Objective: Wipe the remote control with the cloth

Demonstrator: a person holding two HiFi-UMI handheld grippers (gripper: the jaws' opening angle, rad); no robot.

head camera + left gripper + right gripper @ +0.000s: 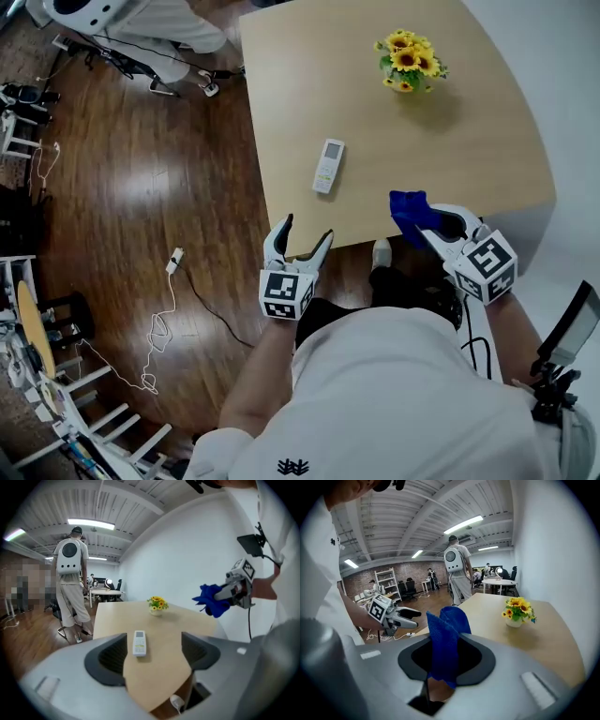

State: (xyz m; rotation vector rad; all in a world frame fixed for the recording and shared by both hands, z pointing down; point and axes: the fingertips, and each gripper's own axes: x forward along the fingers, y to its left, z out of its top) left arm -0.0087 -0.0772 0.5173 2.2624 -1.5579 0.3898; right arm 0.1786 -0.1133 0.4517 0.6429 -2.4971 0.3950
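Note:
A white remote control (328, 165) lies on the light wooden table (309, 84), left of its middle; the left gripper view shows the remote control (139, 643) ahead between the jaws. My left gripper (299, 242) hovers at the table's near edge, short of the remote, open and empty. At the near edge further right, my right gripper (424, 218) is shut on a blue cloth (410, 210). The cloth (445, 639) stands bunched up between the jaws in the right gripper view. From the left gripper view the cloth (212, 599) shows at upper right.
A small pot of yellow flowers (410, 62) stands at the table's far right. A person (70, 583) with a backpack stands on the wooden floor beyond the table. A white cable and plug (173, 262) lie on the floor to the left.

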